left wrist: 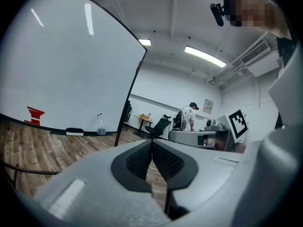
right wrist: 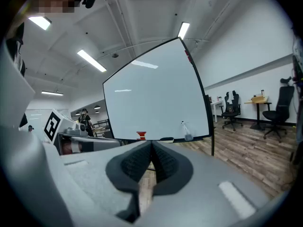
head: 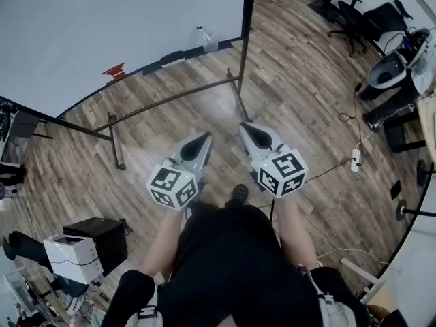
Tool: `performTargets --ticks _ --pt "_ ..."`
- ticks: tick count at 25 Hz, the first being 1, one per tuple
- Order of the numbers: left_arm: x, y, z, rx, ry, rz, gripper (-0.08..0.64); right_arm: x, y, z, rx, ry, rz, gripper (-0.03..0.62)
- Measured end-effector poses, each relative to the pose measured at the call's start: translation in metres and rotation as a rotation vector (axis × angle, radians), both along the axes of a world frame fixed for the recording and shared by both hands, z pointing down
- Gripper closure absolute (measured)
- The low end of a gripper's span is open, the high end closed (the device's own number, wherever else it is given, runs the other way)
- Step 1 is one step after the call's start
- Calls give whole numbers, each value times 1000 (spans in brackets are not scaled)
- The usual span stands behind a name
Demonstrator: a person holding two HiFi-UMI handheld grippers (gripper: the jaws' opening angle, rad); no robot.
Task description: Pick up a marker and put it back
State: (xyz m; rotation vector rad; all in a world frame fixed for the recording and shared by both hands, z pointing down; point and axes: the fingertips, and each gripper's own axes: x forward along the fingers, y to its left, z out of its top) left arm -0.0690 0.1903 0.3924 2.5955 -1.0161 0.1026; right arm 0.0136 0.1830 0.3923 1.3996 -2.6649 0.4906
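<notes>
Person stands facing whiteboard (head: 102,26), one gripper in each hand, both low over wooden floor (head: 300,80) and well apart from board. Left gripper (head: 204,137): jaws pressed together, nothing between them. Right gripper (head: 244,127): also closed tight, empty. Red markers (head: 114,71), seemingly stacked, sit on bottom ledge of whiteboard; too small to be sure. On same ledge, further right in head view: dark eraser (head: 172,58), then spray bottle (head: 208,39).

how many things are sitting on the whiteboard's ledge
3. Along the whiteboard, seen in the head view: a red object, possibly markers, toward the left, a black eraser near the middle, and a clear spray bottle at the right end. Anything smaller could be hidden.
</notes>
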Motion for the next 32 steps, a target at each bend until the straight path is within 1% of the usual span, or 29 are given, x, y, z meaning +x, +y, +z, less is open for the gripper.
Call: performTargets --ticks 5,9,11,13,15,19,23,28,32 --pt "17 -2 -1 -9 7 -5 549 12 0 -3 16 19 -16 589" --pt "34 1 -1 -9 8 -13 549 28 2 -1 13 13 -20 589" --pt "41 4 2 -13 4 -18 549 36 3 5 -5 9 -6 589" --pt "45 5 6 -24 -13 -27 549 41 2 14 -34 26 3 589" --pt "48 6 11 -34 -29 -36 549 41 1 18 -43 34 -6 589" --pt "51 3 16 -51 -24 -57 549 40 0 15 -39 2 -55 589" --pt "55 -3 25 -75 -42 -54 549 38 -5 20 -48 4 -89 589" --pt "49 -23 32 -85 -53 -45 549 29 -23 28 -75 -9 -97 589" --pt "37 -55 43 -102 -54 -40 549 21 -54 32 -90 18 -75 589"
